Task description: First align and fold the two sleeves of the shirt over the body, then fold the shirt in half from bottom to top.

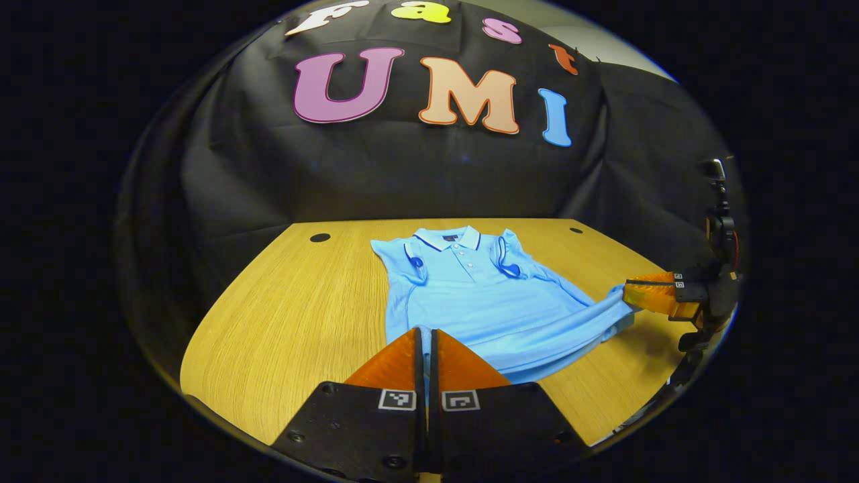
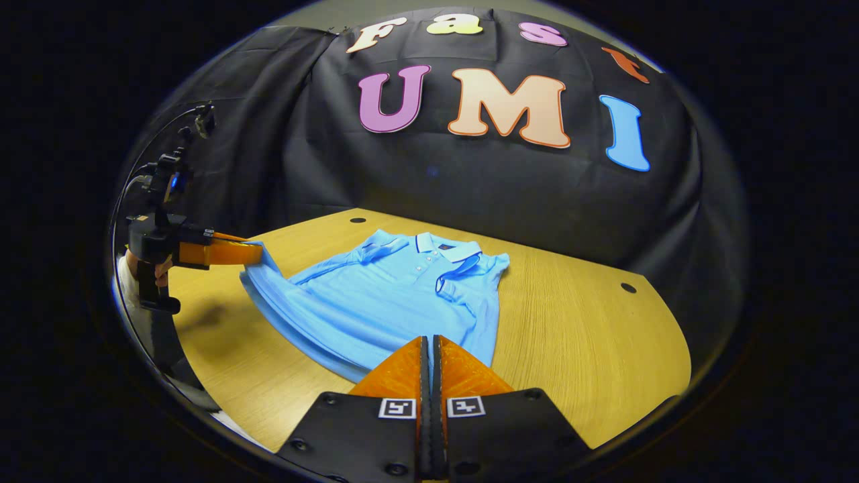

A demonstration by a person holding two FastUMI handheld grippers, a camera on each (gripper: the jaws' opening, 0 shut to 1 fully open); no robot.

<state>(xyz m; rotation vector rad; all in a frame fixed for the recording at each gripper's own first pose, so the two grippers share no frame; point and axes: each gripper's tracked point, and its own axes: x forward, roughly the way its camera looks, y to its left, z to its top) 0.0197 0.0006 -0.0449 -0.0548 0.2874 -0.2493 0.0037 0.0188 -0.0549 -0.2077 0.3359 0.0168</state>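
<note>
Light blue polo shirt (image 1: 483, 302) on wooden table (image 1: 295, 315), sleeves folded over body, left gripper (image 1: 426, 335) and right gripper (image 2: 431, 342) each clamped on a lifted bottom hem corner.

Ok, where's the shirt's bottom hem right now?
The hem lies at the table's near edge, one corner pinched in the left gripper, the other lifted by the right gripper.
</note>
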